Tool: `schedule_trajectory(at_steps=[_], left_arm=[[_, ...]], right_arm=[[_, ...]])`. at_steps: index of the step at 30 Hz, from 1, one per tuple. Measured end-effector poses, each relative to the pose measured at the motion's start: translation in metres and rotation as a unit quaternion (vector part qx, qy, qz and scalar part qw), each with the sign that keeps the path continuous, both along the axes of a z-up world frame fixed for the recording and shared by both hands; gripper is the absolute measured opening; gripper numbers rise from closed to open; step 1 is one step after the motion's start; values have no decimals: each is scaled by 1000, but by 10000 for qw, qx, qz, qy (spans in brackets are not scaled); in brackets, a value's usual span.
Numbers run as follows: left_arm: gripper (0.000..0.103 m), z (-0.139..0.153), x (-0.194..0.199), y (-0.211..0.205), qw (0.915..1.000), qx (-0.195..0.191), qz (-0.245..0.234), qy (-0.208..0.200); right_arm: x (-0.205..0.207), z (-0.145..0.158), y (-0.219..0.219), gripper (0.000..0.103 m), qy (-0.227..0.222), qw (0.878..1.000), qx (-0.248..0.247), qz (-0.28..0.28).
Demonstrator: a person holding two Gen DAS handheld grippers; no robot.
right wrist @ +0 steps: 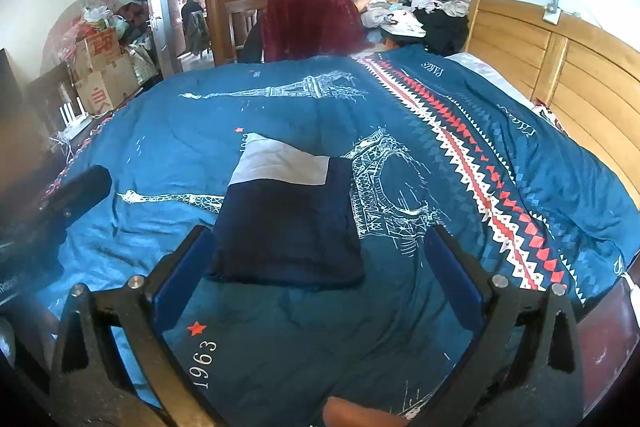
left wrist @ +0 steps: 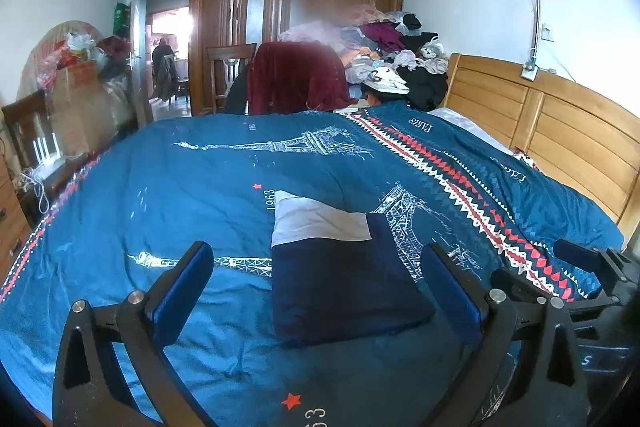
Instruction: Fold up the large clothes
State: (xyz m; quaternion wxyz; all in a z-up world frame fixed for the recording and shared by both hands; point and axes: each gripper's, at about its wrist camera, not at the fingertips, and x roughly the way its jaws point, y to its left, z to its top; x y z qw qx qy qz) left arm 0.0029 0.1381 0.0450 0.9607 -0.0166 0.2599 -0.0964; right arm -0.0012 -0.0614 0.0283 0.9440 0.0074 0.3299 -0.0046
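Blue-padded fingers [left wrist: 188,291] of the left gripper [left wrist: 316,287] stand wide apart at the bottom of the left view, holding nothing, with the folded garment [left wrist: 340,283] lying on the quilt [left wrist: 180,187] between and just beyond them. Only this view shows the right gripper from the side, as a dark shape at the right edge [left wrist: 588,263]; its pads cannot be judged from there. From its own camera the right gripper [right wrist: 316,271] is likewise spread wide and empty, the garment [right wrist: 288,227] just ahead of it and nearer its left finger [right wrist: 180,279]. That view alone shows stacked cardboard boxes [right wrist: 104,75] with red print at the left, a blurred dark form low on the left that is probably the left gripper [right wrist: 76,195], and an orange-brown blur at the bottom edge that I cannot identify. The garment is a neat, flat rectangle, navy over most of its top, with a white panel at the far end, edges squared and no sleeve loose. Behind the bed, a heap of clothes [left wrist: 392,59] rises beside the headboard [left wrist: 552,131], and a maroon cloth [left wrist: 296,79] drapes over a chair in front of the wardrobe [left wrist: 296,7]. What lies under the heap is hidden, and the fisheye rim cuts off the quilt's near corners.
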Motion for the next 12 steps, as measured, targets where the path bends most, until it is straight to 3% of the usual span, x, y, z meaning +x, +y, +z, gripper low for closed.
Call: schedule_trajectory(at_steps=[12], left_arm=[[103, -3, -1, 3, 10000, -25, 10, 25]], right_arm=[[0, -2, 9, 103, 7, 9999, -30, 123]])
